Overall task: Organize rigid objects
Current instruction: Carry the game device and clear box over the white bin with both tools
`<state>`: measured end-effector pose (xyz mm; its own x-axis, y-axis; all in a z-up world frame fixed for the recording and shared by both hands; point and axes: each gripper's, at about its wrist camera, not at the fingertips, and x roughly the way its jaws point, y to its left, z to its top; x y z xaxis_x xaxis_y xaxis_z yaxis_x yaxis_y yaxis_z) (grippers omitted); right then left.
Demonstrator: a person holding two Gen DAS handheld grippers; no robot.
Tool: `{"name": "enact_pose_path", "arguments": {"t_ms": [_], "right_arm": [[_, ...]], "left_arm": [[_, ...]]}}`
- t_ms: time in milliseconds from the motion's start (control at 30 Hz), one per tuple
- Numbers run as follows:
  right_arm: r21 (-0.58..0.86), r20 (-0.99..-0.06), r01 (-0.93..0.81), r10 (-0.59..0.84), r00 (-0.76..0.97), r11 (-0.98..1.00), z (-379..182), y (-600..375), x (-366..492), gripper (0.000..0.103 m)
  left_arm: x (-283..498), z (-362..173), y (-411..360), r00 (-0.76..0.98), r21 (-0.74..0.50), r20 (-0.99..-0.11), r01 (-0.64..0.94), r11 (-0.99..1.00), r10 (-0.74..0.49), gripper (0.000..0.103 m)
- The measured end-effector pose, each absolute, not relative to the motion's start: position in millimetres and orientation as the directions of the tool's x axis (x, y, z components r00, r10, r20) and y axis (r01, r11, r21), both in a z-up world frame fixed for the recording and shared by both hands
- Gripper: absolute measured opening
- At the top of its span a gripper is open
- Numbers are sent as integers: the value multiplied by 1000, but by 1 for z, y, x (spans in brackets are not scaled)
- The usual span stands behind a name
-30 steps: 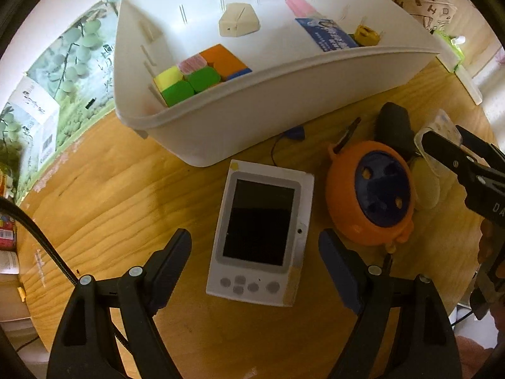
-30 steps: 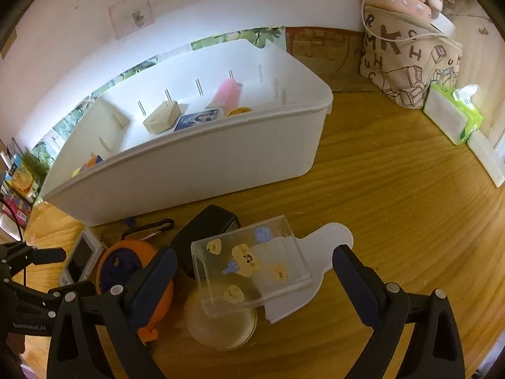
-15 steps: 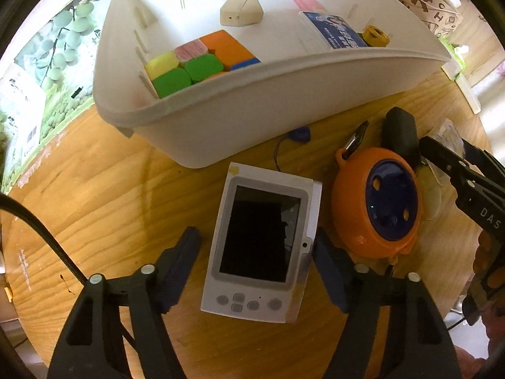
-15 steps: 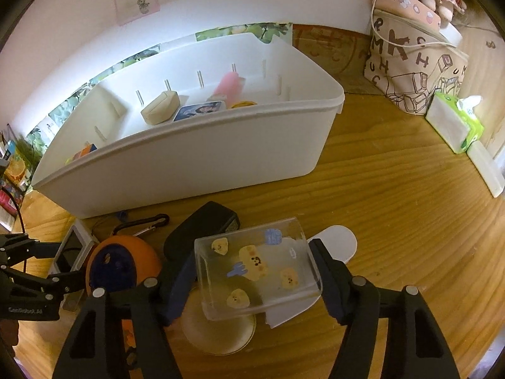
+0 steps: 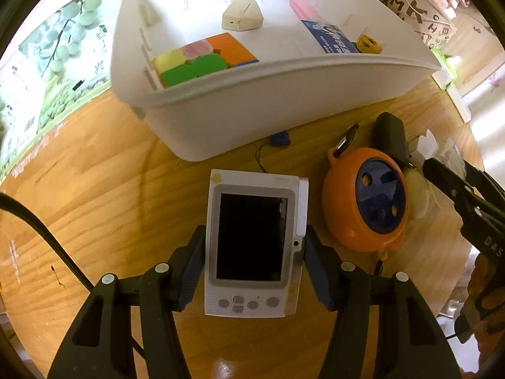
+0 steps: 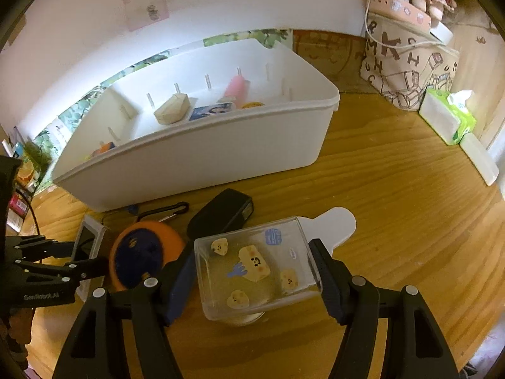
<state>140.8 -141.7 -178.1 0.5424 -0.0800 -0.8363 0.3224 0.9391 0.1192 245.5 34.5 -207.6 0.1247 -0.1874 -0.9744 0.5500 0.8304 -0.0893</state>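
Both tongs loaded at once. Left tongs [image 5: 254, 249] closed on the white handheld device [image 5: 252, 241] — pads pressed to its two long edges, long axis running straight away from the wrist, buttons at the near end, top pointing at the white bin [image 5: 284, 94]. Cannot tell whether it is lifted off the wooden tabletop [image 5: 94, 189] or flat on it. Right tongs [image 6: 254, 273] closed on the clear sticker box [image 6: 255, 267], pads on its left and right walls; box sits tilted over a round pale lid [image 6: 244, 317] and a white flat tag [image 6: 337, 225]. Bin lies directly far of both tongs, its near wall between them and the compartments — so either load must rise over the rim before going forward. Left tongs is nearer the bin's left end, where the coloured cube [image 5: 205, 60] sits; right tongs faces the middle to right part of the bin. Orange round gadget [image 5: 363, 199] and black case [image 6: 221, 214] lie between the two tongs, untouched. Likely step: lift and carry to the bin.
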Motion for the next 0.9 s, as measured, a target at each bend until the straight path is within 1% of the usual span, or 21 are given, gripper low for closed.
{"name": "enact_pose_path", "arguments": {"t_ms": [333, 500, 733, 900], "right_arm": [[113, -805, 245, -55, 590, 963, -148, -120, 133, 69], [105, -784, 204, -46, 619, 973, -134, -115, 137, 69], [101, -742, 148, -24, 670, 984, -114, -112, 152, 70], [92, -712, 108, -11, 702, 990, -101, -115, 164, 70]], "left_arm": [[228, -208, 67, 108, -143, -969, 492, 859, -223, 62], [206, -197, 86, 132, -170, -958, 460, 871, -257, 62], [188, -163, 111, 233, -276, -883, 443, 853, -407, 62], [187, -135, 110, 310, -292, -840, 433, 853, -445, 62]]}}
